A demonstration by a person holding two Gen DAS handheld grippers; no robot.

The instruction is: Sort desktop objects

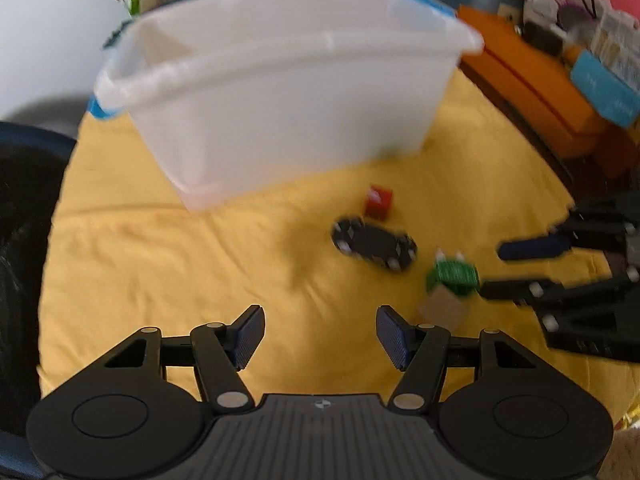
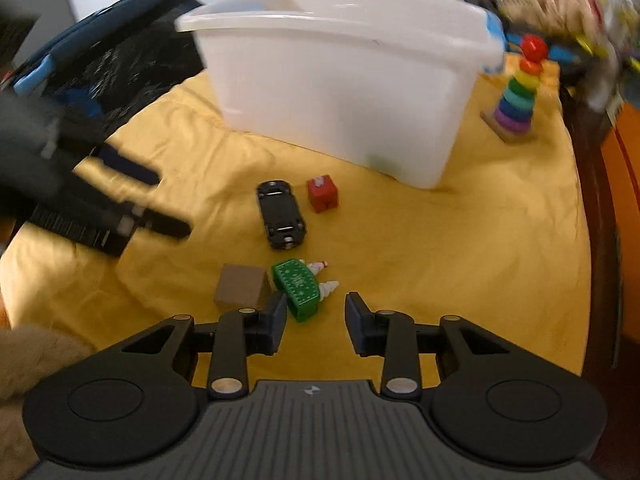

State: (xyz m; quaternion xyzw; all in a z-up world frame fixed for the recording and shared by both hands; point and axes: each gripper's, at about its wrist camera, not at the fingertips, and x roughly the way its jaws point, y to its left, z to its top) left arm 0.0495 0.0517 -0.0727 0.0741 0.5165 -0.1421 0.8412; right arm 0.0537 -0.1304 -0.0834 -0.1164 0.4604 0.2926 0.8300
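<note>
1. One white bin [image 2: 340, 92] at 12 o'clock on one yellow cloth [image 2: 460, 260].
2. One black car [image 2: 281, 214], red cube [image 2: 322, 193], green piece [image 2: 298, 286], brown block [image 2: 242, 286]; centre.
3. Left gripper [image 1: 320, 336]: fingers spread, empty; right gripper [image 2: 316, 322]: fingers parted, pinching nothing.

A wrinkled yellow cloth [image 2: 460, 240] covers the desk. On it stands a white bin [image 2: 344, 80], with a ring stacker [image 2: 518, 88] on its wooden base just beside the bin's right end. In front of the bin lie a red block [image 2: 322, 193] and, close to its left, a black toy car [image 2: 281, 214] on its roof, wheels up. Nearer still, a brown cube [image 2: 242, 286] sits touching a green toy [image 2: 300, 286], which has small white pieces at its right side.
</note>
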